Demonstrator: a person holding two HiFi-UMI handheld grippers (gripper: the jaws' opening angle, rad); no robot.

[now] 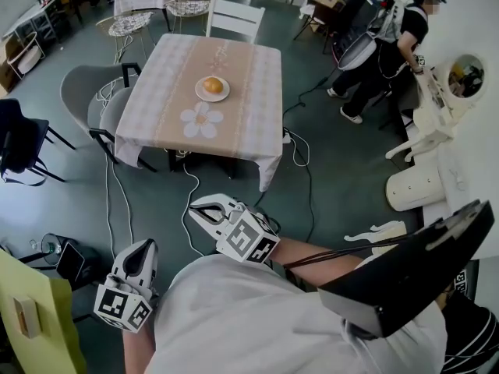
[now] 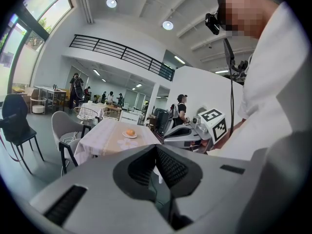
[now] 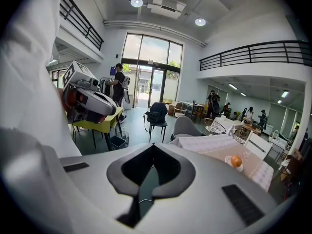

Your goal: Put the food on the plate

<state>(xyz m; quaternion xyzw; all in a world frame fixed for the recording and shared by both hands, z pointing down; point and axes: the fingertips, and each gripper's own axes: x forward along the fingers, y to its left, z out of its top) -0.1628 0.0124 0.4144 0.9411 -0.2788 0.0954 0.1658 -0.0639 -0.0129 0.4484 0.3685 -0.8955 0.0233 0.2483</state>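
Note:
An orange round piece of food lies on a small white plate in the middle of a table with a checked cloth, far ahead of me. The same food is small in the left gripper view, and the food shows at the right of the right gripper view. Both grippers hang close to the body, well away from the table. My left gripper is shut with nothing in it. My right gripper is likewise shut and empty.
A white chair stands behind the table and grey chairs at its left. A black chair is further left. Cables run over the floor. A person stands at the back right. A yellow-green table is beside me.

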